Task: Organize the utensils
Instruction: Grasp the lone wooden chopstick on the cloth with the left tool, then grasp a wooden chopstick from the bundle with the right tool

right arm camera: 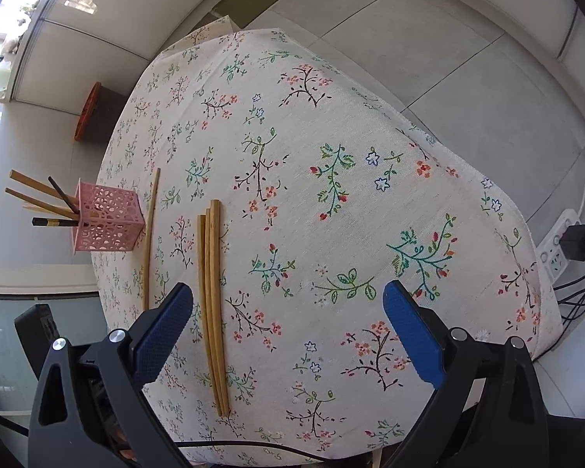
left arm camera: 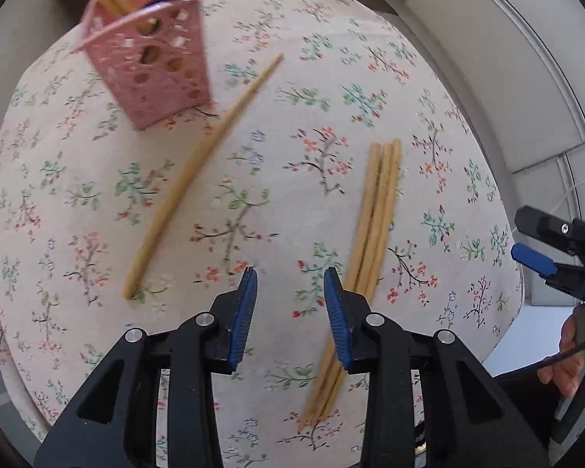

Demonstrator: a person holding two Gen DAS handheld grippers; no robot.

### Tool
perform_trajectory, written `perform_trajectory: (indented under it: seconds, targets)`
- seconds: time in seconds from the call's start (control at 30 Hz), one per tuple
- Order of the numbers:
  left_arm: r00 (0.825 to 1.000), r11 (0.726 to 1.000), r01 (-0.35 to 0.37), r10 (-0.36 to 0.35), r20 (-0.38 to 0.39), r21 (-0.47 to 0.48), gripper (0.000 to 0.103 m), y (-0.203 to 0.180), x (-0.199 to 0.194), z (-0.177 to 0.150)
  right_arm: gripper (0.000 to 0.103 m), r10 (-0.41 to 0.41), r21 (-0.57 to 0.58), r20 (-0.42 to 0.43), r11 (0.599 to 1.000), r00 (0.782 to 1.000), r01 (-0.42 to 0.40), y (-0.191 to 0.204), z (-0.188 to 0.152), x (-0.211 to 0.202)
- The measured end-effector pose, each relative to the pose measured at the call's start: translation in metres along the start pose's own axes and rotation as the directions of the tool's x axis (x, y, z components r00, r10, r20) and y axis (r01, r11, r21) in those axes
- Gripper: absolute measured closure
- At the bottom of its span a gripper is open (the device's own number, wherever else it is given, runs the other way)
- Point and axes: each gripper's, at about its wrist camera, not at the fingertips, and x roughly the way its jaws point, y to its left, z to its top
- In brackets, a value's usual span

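Note:
A pink perforated holder (left arm camera: 156, 66) stands on the floral tablecloth at the far left, with several chopsticks in it; it also shows in the right wrist view (right arm camera: 107, 222). A single wooden chopstick (left arm camera: 202, 175) lies loose beside it (right arm camera: 151, 238). A bundle of three wooden chopsticks (left arm camera: 374, 226) lies to the right (right arm camera: 212, 304). My left gripper (left arm camera: 290, 273) is open and empty above the cloth, its right finger over the bundle. My right gripper (right arm camera: 288, 292) is wide open and empty, its left finger beside the bundle; it shows at the right edge of the left wrist view (left arm camera: 542, 261).
The table (right arm camera: 331, 202) is small, with cloth edges close on all sides. An orange-rimmed basket (right arm camera: 93, 113) sits on the floor beyond it. A power strip with plugs and cables (right arm camera: 565, 245) lies on the floor at the right.

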Motion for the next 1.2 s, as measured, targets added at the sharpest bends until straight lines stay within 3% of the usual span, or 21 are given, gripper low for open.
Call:
perform_trajectory:
  seconds: [0.17, 0.43, 0.5, 0.57, 0.83, 0.93, 1.0, 1.1, 1.17, 1.2]
  targets:
    - [0.993, 0.988, -0.118, 0.119, 0.001, -0.104, 0.069, 0.058, -0.002, -0.005, 0.008, -0.004, -0.016, -0.047, 1.000, 0.999, 0.003, 0.004, -0.008, 0.010]
    - [0.974, 0.974, -0.225, 0.225, 0.006, -0.007, 0.068, 0.062, 0.035, 0.011, 0.008, -0.035, -0.055, -0.049, 0.998, 0.998, 0.032, 0.017, -0.016, 0.017]
    - [0.976, 0.976, -0.220, 0.220, 0.001, 0.005, 0.071, 0.059, 0.040, 0.013, 0.008, -0.046, -0.070, -0.054, 0.997, 0.997, 0.042, 0.021, -0.017, 0.021]
    - [0.980, 0.980, -0.197, 0.197, -0.018, 0.004, 0.091, 0.054, 0.043, 0.014, 0.008, -0.062, -0.078, -0.060, 0.995, 0.996, 0.057, 0.023, -0.017, 0.026]
    - [0.984, 0.973, -0.172, 0.176, -0.015, 0.157, 0.097, -0.001, 0.043, -0.015, 0.009, -0.086, -0.058, -0.029, 0.995, 0.996, 0.084, 0.045, -0.005, 0.056]
    - [0.989, 0.974, -0.149, 0.149, 0.012, 0.173, 0.097, -0.008, 0.029, -0.022, 0.020, -0.110, -0.062, 0.002, 0.992, 0.994, 0.109, 0.057, 0.004, 0.065]
    - [0.991, 0.973, -0.132, 0.132, 0.014, 0.190, 0.097, -0.013, 0.026, -0.025, 0.033, -0.155, -0.081, 0.028, 0.984, 0.987, 0.157, 0.064, 0.008, 0.070]
    - [0.992, 0.967, -0.127, 0.128, 0.009, 0.222, 0.097, -0.013, 0.028, -0.029, 0.040, -0.207, -0.103, 0.069, 0.972, 0.976, 0.214, 0.075, 0.009, 0.074]
    - [0.992, 0.965, -0.128, 0.128, 0.012, 0.228, 0.097, -0.011, 0.025, -0.036, 0.056, -0.229, -0.118, 0.089, 0.964, 0.969, 0.239, 0.079, 0.009, 0.076]
    - [0.992, 0.967, -0.124, 0.124, 0.014, 0.224, 0.097, -0.010, 0.024, -0.036, 0.058, -0.238, -0.127, 0.095, 0.960, 0.967, 0.249, 0.081, 0.010, 0.077]
